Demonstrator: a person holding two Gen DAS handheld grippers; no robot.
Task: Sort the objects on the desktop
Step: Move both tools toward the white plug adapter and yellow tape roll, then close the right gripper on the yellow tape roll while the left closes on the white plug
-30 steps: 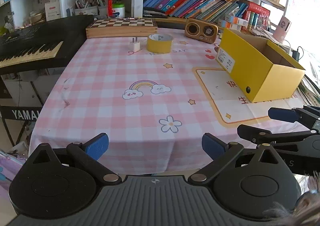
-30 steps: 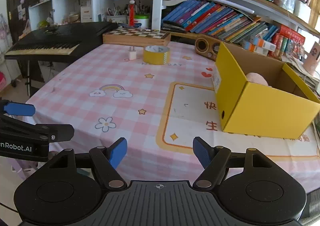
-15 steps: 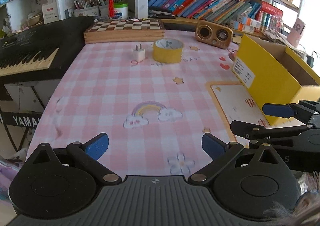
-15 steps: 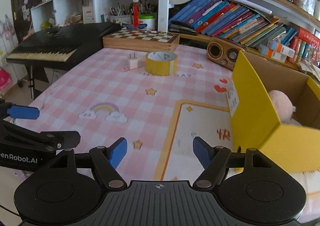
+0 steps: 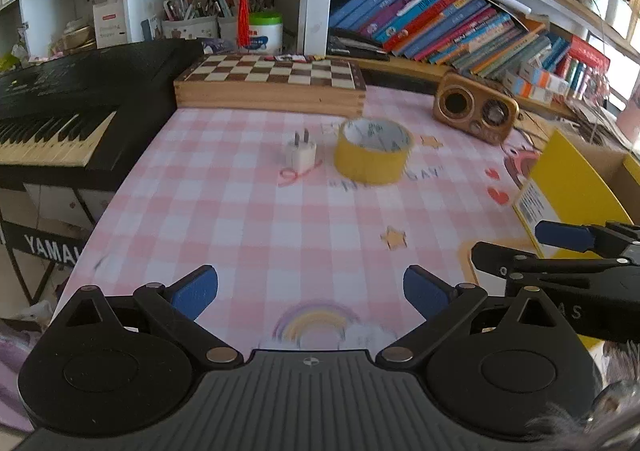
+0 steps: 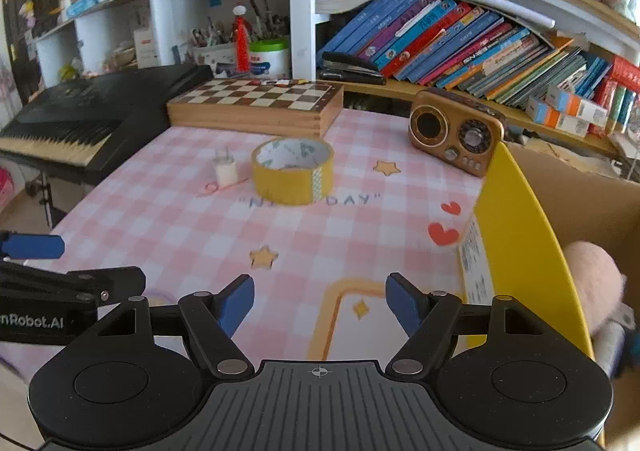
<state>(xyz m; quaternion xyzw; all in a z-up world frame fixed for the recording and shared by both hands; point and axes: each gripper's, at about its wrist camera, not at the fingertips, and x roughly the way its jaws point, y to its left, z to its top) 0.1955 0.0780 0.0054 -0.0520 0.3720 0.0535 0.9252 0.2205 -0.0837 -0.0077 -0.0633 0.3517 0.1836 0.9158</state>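
The yellow tape roll (image 6: 293, 171) lies flat on the pink checked worktop (image 6: 168, 219), its hole facing up, in front of the wooden chessboard box (image 6: 256, 103). Just to the left of the tape roll stands a small white plug adapter (image 5: 301, 153), prongs up, close to the roll but not touching it. To the right of the tape roll and further back sits a brown retro radio (image 6: 456, 141). Further to the right of the tape roll, at the worktop's edge, is the open yellow box (image 6: 524, 251); inside it you can see a pink plush toy (image 6: 596, 283) against the brown inner wall, and something blurred below the toy that cannot be made out. To the left of the tape roll, beyond the worktop, a black keyboard (image 5: 56, 115) stands.

Your left hand-held gripper (image 5: 311, 288) hovers above the worktop well short of the tape roll, its blue fingers spread apart and holding nothing. Your right hand-held gripper (image 6: 320, 305) hangs beside it, nearer the yellow box, also spread wide and empty.
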